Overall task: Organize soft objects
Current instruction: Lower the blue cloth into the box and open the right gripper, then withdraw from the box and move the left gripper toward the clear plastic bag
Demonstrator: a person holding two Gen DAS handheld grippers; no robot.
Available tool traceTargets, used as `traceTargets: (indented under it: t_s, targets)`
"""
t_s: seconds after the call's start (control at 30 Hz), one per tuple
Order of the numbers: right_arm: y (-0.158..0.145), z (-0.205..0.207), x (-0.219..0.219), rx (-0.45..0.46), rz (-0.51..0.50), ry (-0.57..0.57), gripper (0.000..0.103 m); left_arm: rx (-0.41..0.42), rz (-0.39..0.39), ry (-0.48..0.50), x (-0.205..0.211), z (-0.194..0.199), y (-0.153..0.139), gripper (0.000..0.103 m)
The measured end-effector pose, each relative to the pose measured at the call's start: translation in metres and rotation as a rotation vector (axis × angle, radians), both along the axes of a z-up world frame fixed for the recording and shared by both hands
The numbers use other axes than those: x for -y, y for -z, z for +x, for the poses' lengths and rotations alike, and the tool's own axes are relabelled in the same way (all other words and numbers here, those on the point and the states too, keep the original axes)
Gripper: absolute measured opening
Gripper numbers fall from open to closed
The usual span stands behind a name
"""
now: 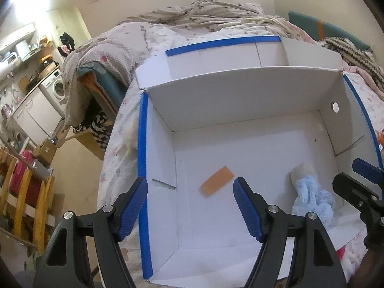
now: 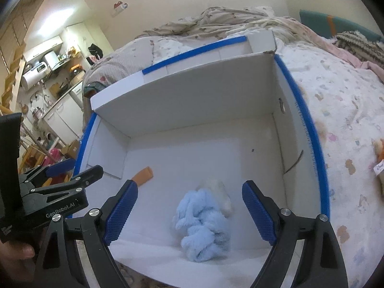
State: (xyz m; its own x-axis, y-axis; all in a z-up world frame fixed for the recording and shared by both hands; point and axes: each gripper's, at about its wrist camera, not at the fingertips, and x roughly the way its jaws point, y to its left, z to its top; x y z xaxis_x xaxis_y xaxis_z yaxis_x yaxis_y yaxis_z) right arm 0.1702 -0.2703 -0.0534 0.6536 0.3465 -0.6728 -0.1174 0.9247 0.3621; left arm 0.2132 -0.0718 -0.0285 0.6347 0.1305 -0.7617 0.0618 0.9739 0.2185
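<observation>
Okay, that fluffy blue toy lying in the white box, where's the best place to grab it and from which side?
Probably the bunched middle of the blue plush toy, coming straight down from above. It lies slumped on the floor of the box, whose walls block side approaches. The right gripper, jaws open, already straddles it.

A white box (image 2: pixel 192 100) edged with blue tape (image 2: pixel 309 129) is seen, with a light blue and white plush toy (image 2: pixel 204 228) and an orange strip (image 1: pixel 217 181) inside. The bedspread (image 2: pixel 348 110) is patterned with small pastel shapes on white. Blue textured pads (image 2: pixel 120 213) are carried on black arms.
</observation>
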Motion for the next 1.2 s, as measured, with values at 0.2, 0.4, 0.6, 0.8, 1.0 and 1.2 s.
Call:
traceTargets:
  t_s: [0.2,0.4,0.6,0.8,1.0,1.2]
  targets:
    - [-0.009,-0.013,0.005,0.035,-0.018,0.02,0.094,-0.004,-0.054,-0.012,-0.011,-0.012,-0.007,0.071]
    - [-0.018,-0.028,0.006,0.06,-0.048,0.036,0.094,0.031,-0.073,-0.026,-0.026,-0.033,-0.018,0.071]
    - [-0.017,-0.042,0.005,0.044,-0.026,0.032,0.094,0.047,-0.125,-0.049,-0.046,-0.059,-0.029,0.071]
    - [-0.016,-0.058,-0.002,0.033,-0.018,0.015,0.094,0.046,-0.173,-0.079,-0.063,-0.08,-0.028,0.071]
    - [-0.013,-0.075,-0.006,0.0,-0.003,-0.001,0.094,0.03,-0.188,-0.085,-0.074,-0.095,-0.019,0.071]
    - [-0.005,-0.089,-0.008,-0.055,0.006,-0.002,0.094,0.013,-0.206,-0.118,-0.089,-0.107,-0.004,0.071]
